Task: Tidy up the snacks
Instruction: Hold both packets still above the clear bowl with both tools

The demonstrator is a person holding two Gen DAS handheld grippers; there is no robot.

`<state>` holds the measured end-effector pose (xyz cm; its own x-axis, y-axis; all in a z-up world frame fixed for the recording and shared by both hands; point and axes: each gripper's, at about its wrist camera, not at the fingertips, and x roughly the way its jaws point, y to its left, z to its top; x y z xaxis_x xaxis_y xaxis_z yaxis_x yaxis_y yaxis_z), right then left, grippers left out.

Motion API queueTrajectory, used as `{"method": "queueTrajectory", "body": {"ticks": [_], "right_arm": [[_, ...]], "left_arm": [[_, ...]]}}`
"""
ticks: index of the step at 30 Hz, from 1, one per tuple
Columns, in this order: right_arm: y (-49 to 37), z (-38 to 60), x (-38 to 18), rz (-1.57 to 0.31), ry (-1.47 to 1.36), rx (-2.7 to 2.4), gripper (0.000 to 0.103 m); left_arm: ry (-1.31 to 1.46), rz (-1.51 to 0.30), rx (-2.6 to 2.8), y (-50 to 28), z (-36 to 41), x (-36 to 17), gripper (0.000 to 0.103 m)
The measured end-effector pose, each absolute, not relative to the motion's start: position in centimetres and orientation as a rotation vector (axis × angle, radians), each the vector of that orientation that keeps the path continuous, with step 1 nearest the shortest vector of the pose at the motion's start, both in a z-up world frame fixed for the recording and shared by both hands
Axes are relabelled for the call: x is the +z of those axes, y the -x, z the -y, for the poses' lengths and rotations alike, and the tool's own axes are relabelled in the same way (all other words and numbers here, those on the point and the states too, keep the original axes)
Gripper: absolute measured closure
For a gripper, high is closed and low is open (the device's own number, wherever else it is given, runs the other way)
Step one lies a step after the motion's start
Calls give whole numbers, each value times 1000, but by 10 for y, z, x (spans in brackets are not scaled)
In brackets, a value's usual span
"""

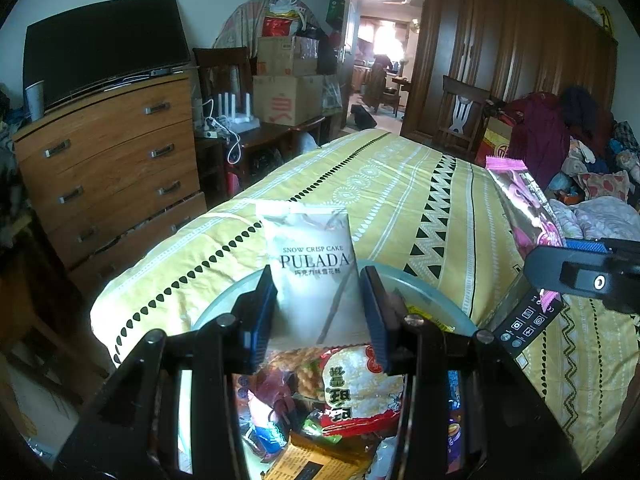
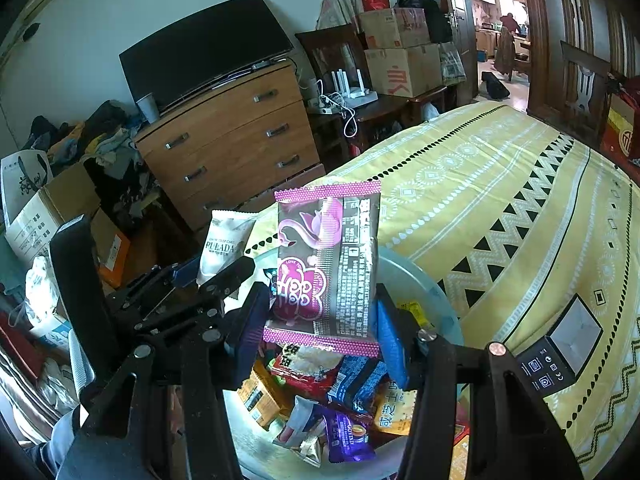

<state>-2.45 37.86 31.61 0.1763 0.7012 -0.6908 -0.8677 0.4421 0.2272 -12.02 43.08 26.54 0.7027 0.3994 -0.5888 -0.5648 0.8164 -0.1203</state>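
On the left, the left gripper (image 1: 320, 312) holds a white Snow Crisp Cake packet (image 1: 314, 276). Its jaws are pinching the packet's two side edges near the bottom. The packet stands upright with its long side going up and down. Its top seal points up and its printed front faces the left wrist camera. It hangs in the air over the big clear bowl (image 1: 436, 286) full of snacks, which sits on the yellow bed (image 1: 400, 184).

To the right, the right gripper (image 2: 320, 320) holds a pink flamingo snack packet (image 2: 326, 264). Its jaws are pinching the packet's sides low down too. This packet also stands upright, long side up and down, with its crimped pink ends at top and bottom. It floats above the same bowl (image 2: 436, 296), beside the white packet.

Both packets look light and thin. The wrappers look shiny, so they may be slippery, and the treats inside could probably crack if squeezed hard. A soft hold on the flat side edges seems best.

Farther right on the bed lies a small black box with icons (image 2: 560, 340).
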Motion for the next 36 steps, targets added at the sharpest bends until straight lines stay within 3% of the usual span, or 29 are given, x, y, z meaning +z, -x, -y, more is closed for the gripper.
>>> {"method": "queueTrajectory", "body": {"ticks": [36], "right_arm": [[26,-383,309,-844,238,1117,48]], "left_arm": [[305,-586,543,116,-437,260,61]]}}
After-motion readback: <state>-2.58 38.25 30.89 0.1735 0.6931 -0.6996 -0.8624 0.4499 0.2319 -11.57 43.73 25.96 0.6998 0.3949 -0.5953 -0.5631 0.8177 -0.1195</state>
